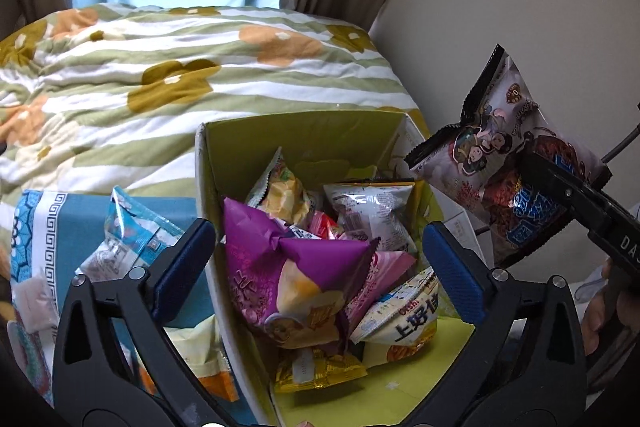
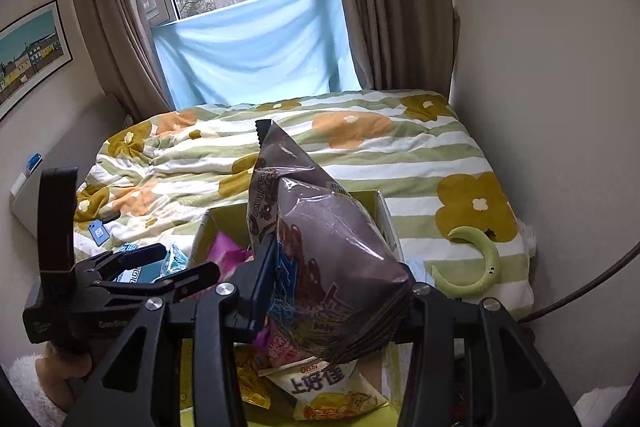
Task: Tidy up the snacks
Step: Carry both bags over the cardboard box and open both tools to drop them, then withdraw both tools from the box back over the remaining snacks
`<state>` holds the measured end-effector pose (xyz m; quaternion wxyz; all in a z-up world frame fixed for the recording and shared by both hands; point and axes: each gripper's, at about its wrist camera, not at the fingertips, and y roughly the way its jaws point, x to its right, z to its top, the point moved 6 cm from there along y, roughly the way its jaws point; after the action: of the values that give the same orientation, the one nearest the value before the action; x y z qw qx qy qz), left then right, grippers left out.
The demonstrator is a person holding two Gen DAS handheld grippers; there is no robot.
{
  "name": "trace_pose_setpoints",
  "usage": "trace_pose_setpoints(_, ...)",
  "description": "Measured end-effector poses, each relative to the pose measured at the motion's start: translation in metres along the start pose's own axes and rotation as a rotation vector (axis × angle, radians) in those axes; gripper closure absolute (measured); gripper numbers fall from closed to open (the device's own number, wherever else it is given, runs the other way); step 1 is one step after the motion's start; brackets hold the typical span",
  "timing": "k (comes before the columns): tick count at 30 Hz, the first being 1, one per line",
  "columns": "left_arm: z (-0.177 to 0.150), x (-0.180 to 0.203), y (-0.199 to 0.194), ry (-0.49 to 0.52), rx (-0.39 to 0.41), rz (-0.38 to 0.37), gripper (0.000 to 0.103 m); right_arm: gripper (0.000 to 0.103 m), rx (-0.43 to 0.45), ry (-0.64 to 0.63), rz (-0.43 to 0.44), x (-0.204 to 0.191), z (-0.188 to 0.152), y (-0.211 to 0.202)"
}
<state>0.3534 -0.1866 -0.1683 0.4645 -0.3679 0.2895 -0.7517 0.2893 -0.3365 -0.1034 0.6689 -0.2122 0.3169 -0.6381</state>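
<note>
A: What's the right gripper (image 2: 332, 301) got?
B: It's clamped on a brown snack bag (image 2: 320, 247), held just above the open box (image 1: 224, 163).
A: Any readable print?
B: "Oishi" on a white packet (image 1: 400, 323) inside the box, between the left gripper (image 1: 318, 267)'s wide-spread fingers. A purple bag (image 1: 288, 267) lies beside it.

"Oishi 上好佳" on white snack bag (image 1: 404, 319); "DAS" on right gripper (image 1: 538, 171) body
</note>
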Motion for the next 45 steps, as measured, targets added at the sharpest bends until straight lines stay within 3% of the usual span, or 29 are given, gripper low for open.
trace_pose_setpoints(4,-0.009,-0.016,-0.013,0.017,0.013,0.105,0.001,0.062,-0.018,0.023,0.031,0.012,-0.002,0.013)
trace_pose_setpoints(19,-0.023,-0.055,-0.037,-0.028,0.036,0.245,0.001,0.059,-0.102,0.049,0.195,-0.005,0.01,0.075)
trace_pose_setpoints(21,-0.028,-0.061,-0.036,-0.049,0.025,0.248,0.001,0.046,-0.081,0.054,0.208,-0.007,0.009,0.079)
trace_pose_setpoints(22,-0.032,-0.063,-0.035,-0.059,0.02,0.25,0.001,0.019,-0.06,0.05,0.211,-0.009,0.009,0.077)
trace_pose_setpoints(23,-0.035,-0.065,-0.036,-0.066,0.015,0.25,0.001,0.0,-0.033,0.042,0.22,-0.011,0.008,0.074)
trace_pose_setpoints(26,-0.043,-0.069,-0.037,-0.073,-0.001,0.248,0.001,0.0,0.015,0.008,0.224,-0.015,0.002,0.068)
trace_pose_setpoints(33,-0.052,-0.073,-0.053,-0.075,0.02,0.243,0.001,0.0,-0.038,0.014,0.229,-0.013,-0.014,0.064)
trace_pose_setpoints(45,-0.057,-0.096,-0.142,-0.007,0.14,0.208,0.001,0.0,0.017,-0.007,0.132,-0.037,-0.011,0.0)
